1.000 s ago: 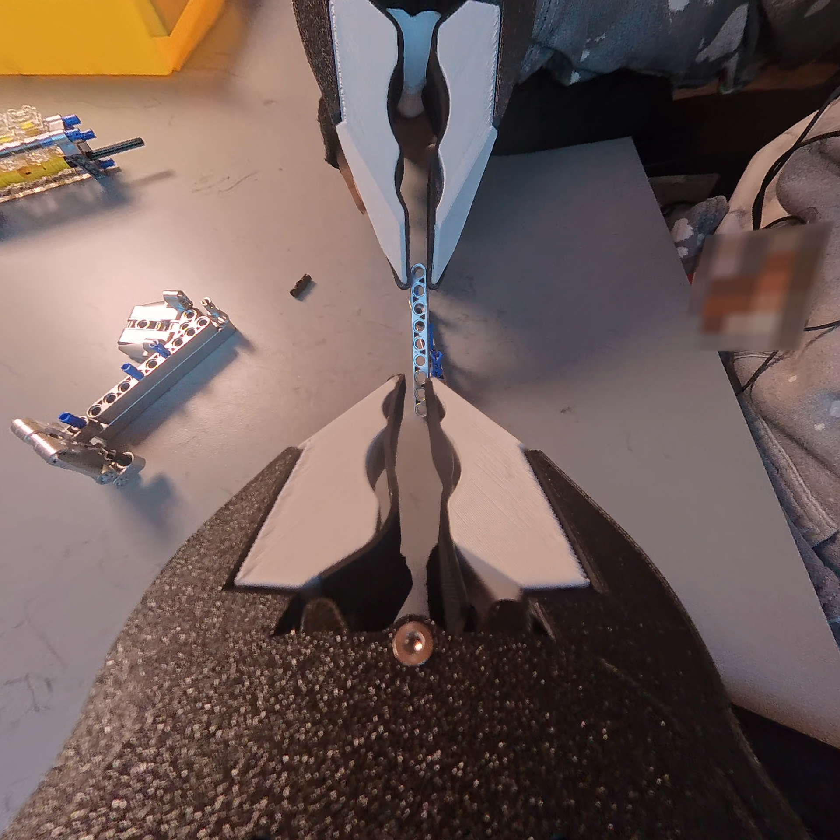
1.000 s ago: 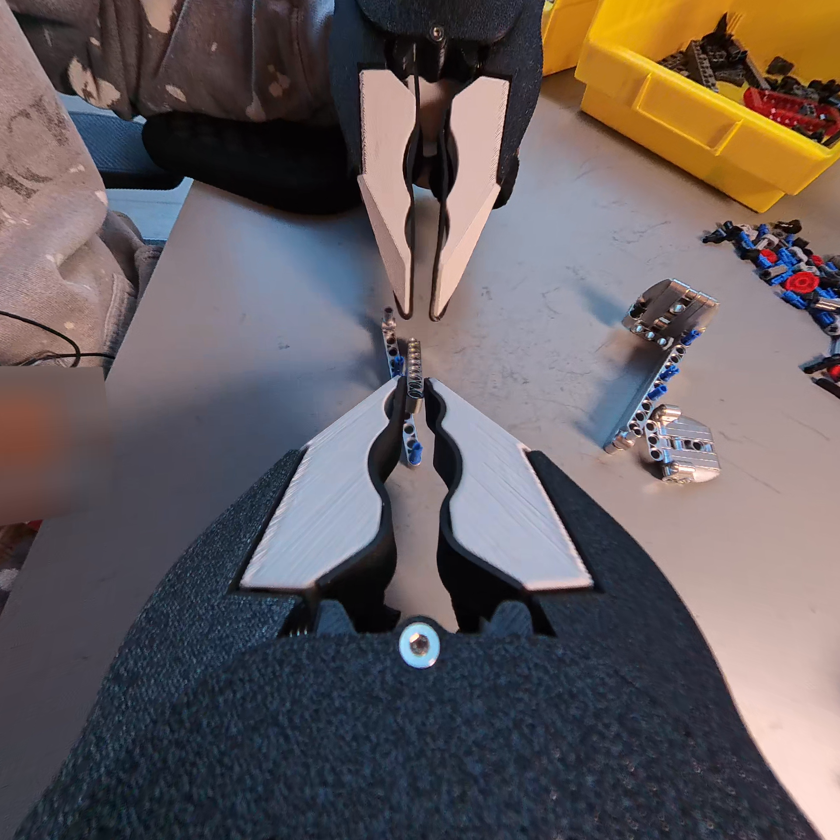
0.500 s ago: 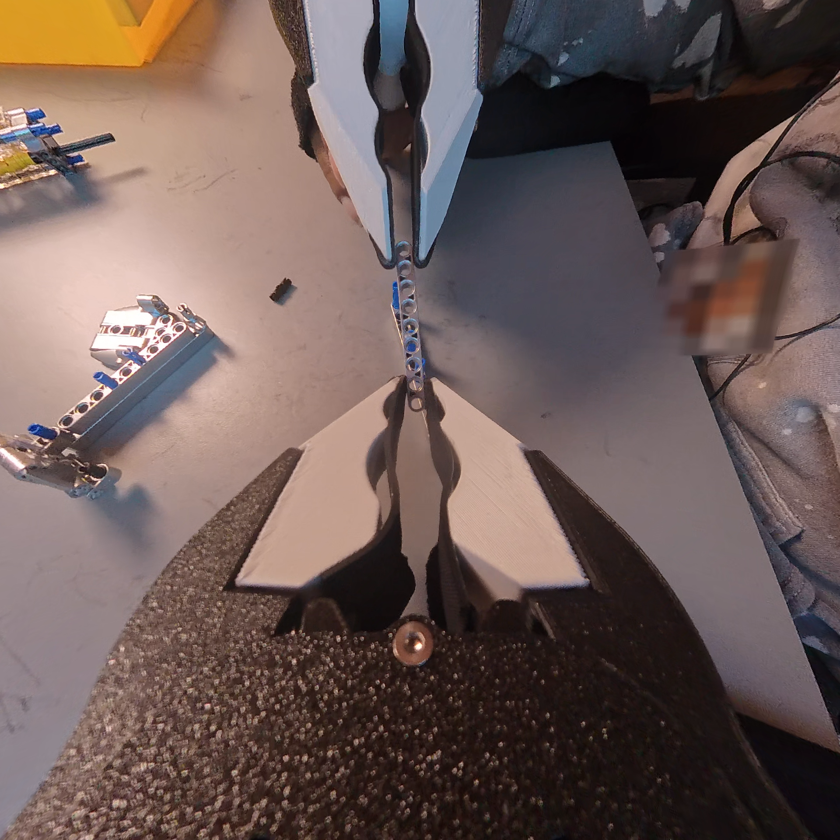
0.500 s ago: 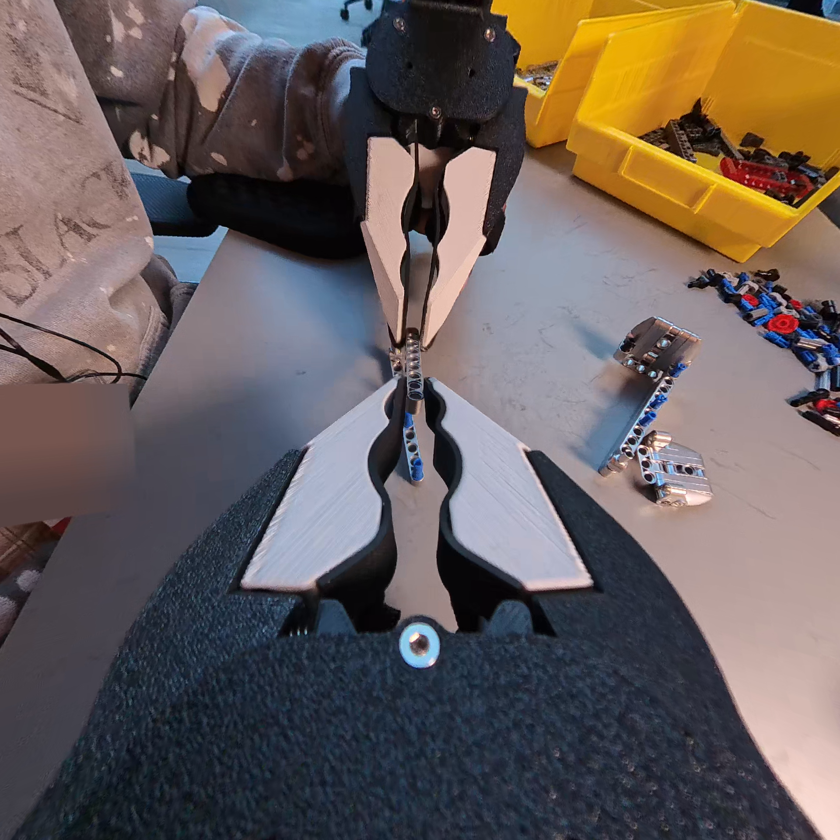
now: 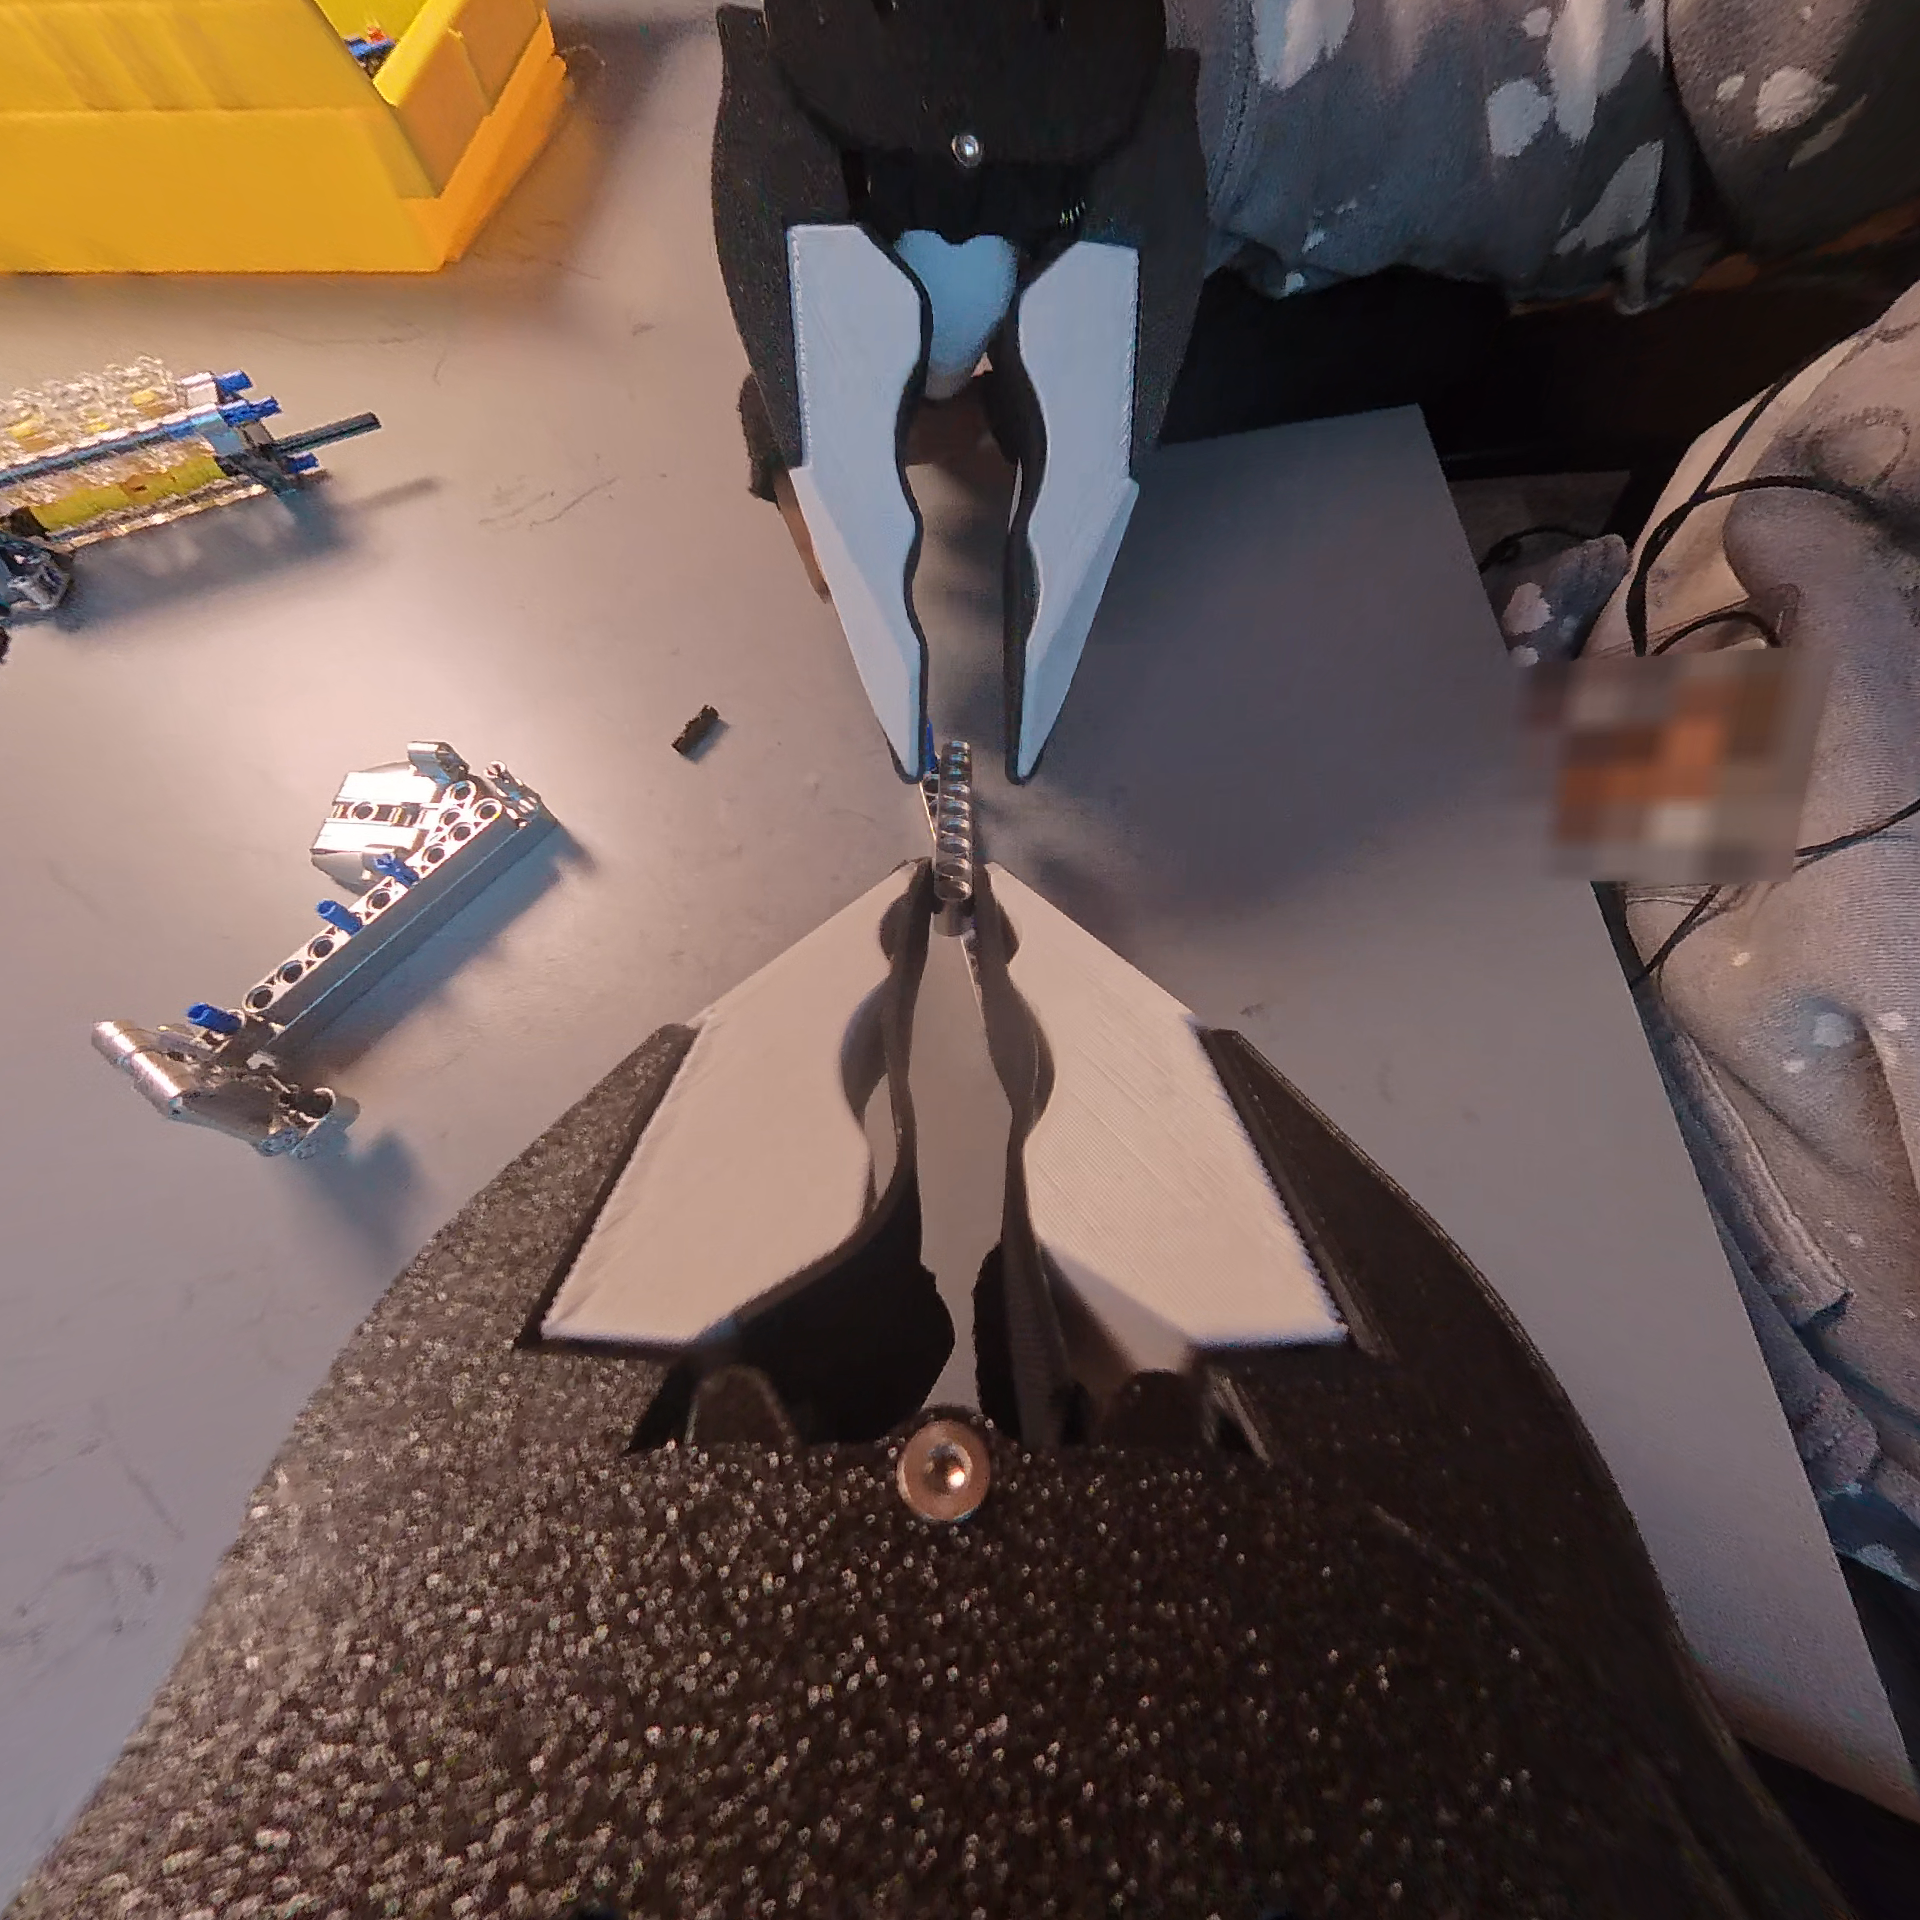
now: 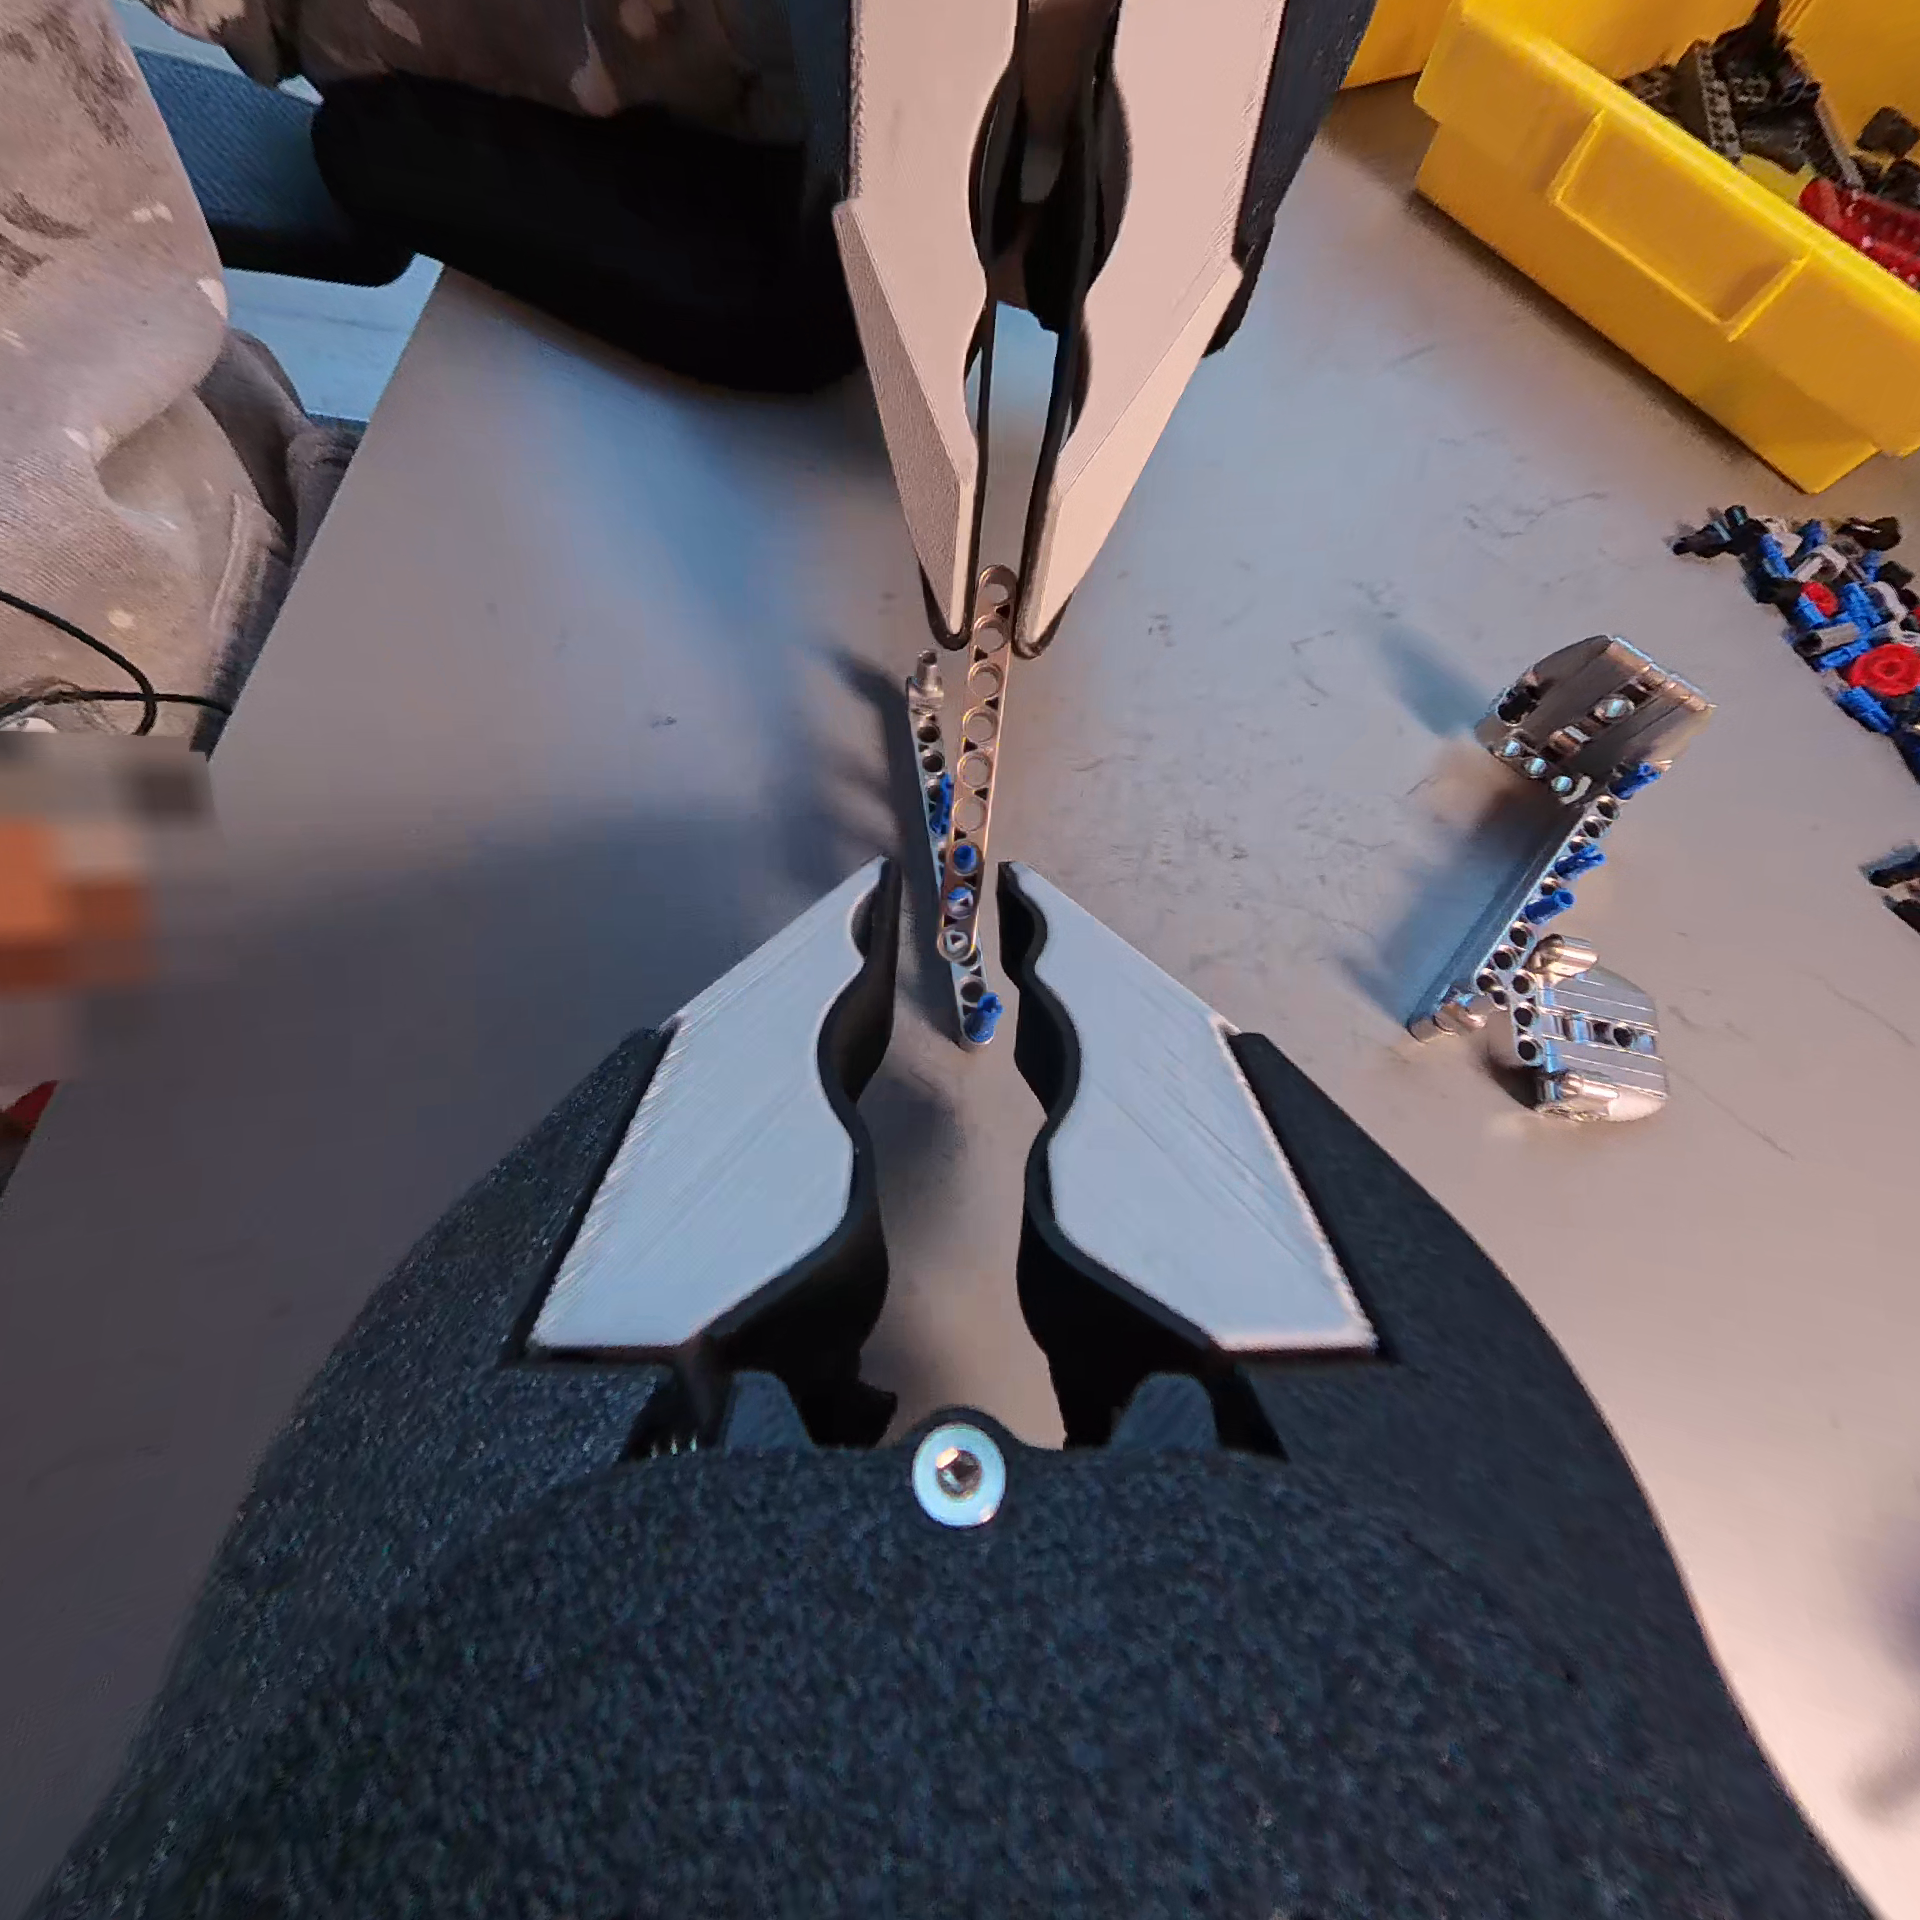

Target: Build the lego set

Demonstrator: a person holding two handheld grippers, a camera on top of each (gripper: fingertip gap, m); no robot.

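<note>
While your left gripper pinches the thin grey holed beam at frame centre and your right gripper stands narrowly parted around its other end, 1 grey assembly lies mid-right, with a yellow bin upper right.

Bare table near person; grey assembly, yellow bin crowd far side (loose parts too).
</note>
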